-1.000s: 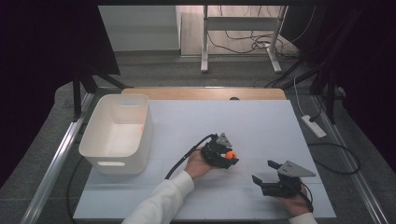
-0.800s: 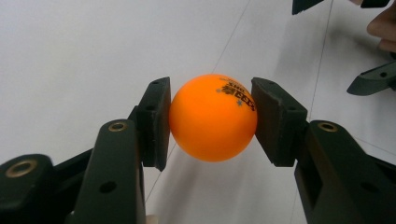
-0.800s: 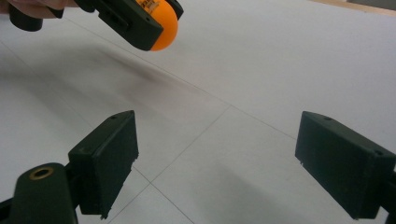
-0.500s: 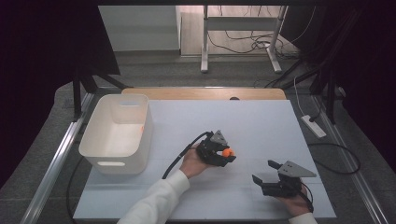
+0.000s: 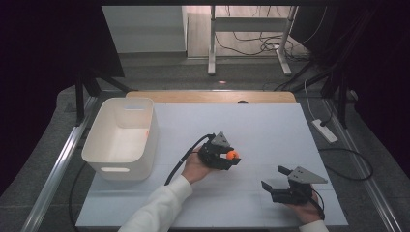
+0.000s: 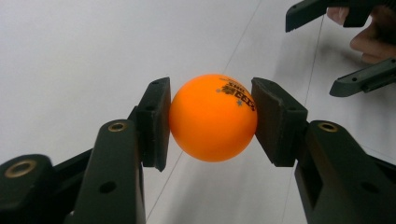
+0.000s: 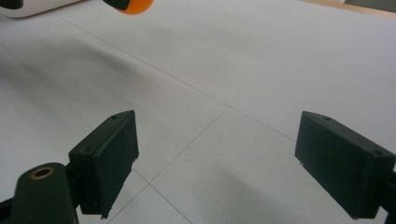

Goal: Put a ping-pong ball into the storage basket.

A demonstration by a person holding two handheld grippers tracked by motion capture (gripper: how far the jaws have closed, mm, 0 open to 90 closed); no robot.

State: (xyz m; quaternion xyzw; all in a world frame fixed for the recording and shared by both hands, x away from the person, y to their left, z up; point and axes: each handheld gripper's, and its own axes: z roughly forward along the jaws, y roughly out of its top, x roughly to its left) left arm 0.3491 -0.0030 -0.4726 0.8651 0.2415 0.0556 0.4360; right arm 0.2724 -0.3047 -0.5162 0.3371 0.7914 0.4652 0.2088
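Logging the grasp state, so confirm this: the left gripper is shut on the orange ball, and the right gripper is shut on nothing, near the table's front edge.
One thing is wrong: the right gripper is open, its jaws wide apart, as the right gripper view shows. The left gripper is shut on the orange ball.

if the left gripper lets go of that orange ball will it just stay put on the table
Probably not: the orange ball is a smooth sphere, and the white table under it looks flat and bare, so it would likely roll. It looks like a printed table-tennis ball, so probably light and bouncy. The left gripper touches it only at two sides.
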